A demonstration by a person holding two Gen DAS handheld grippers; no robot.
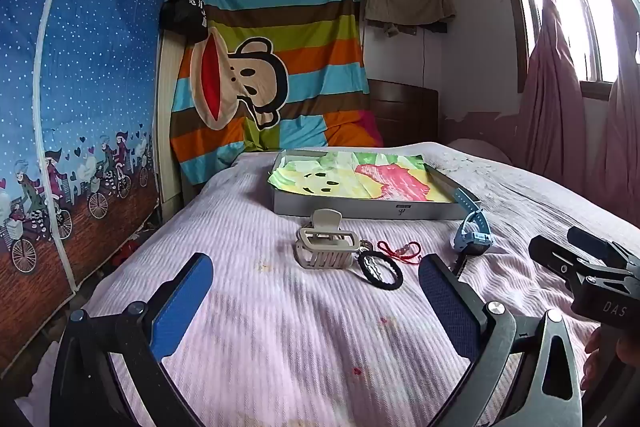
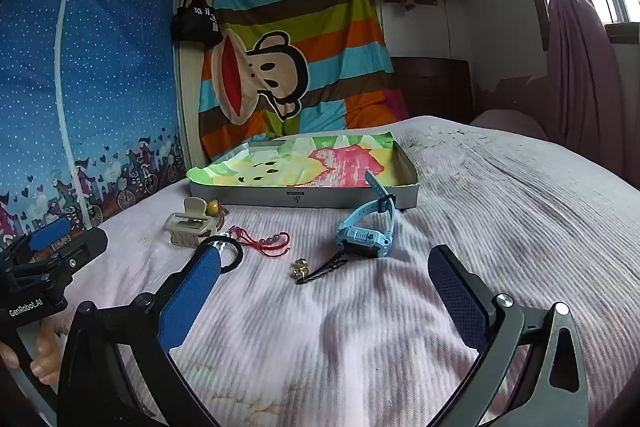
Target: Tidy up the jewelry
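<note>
On the pink bedspread lie a beige hair claw clip (image 1: pixel 326 243) (image 2: pixel 190 223), a black hair tie (image 1: pixel 380 270) (image 2: pixel 234 253), a red cord bracelet (image 1: pixel 400 250) (image 2: pixel 266 241), a light blue watch (image 1: pixel 472 233) (image 2: pixel 366 229) and a gold charm on a black strap (image 2: pixel 316 270). Behind them stands a shallow grey box (image 1: pixel 360 209) (image 2: pixel 304 199) lined with a colourful cloth. My left gripper (image 1: pixel 312 297) is open, short of the clip and hair tie. My right gripper (image 2: pixel 324 297) is open with nothing between its fingers, short of the watch and charm.
The bed (image 1: pixel 280 327) runs back to a striped cartoon sheet (image 1: pixel 272 67) on the far wall. A blue fabric wardrobe (image 1: pixel 80 87) stands on the left. A window with pink curtains (image 2: pixel 580 47) is on the right. A dark wooden headboard (image 2: pixel 432 87) stands behind the bed.
</note>
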